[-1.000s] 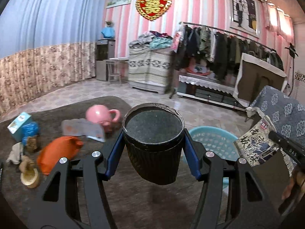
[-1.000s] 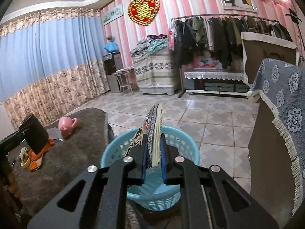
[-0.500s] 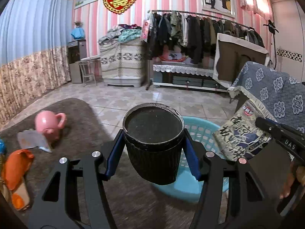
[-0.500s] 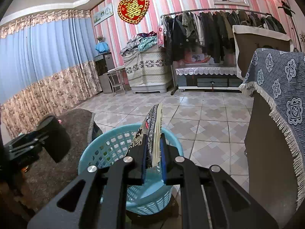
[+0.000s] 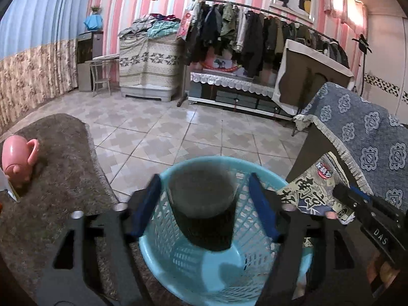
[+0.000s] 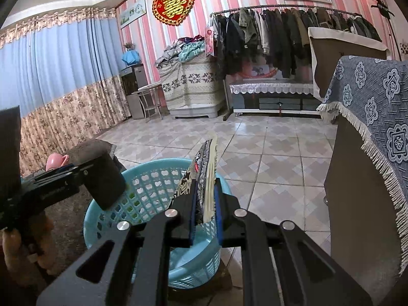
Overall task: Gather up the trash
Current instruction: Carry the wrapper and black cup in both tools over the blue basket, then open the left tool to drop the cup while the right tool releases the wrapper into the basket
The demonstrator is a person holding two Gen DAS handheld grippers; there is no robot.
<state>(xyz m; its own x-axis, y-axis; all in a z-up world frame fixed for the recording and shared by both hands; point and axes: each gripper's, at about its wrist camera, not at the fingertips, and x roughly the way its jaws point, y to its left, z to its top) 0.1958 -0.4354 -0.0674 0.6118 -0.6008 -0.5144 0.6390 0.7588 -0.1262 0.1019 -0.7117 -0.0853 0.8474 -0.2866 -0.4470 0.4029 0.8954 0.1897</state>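
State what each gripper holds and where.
Left gripper: opening, black cup loose between its fingers, above the blue basket. Right gripper: pinches the snack wrapper by its lower edge.

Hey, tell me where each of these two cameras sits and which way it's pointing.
Left wrist: on the left hand-held gripper, looking down into the blue basket; jaws opening around a black cup, pads clear of it.
Right wrist: on the right hand-held gripper, facing the basket across the tiled floor, shut on a snack wrapper; a hand shows at left.
Shared: basket, cup, wrapper, pink mug, clothes rack.
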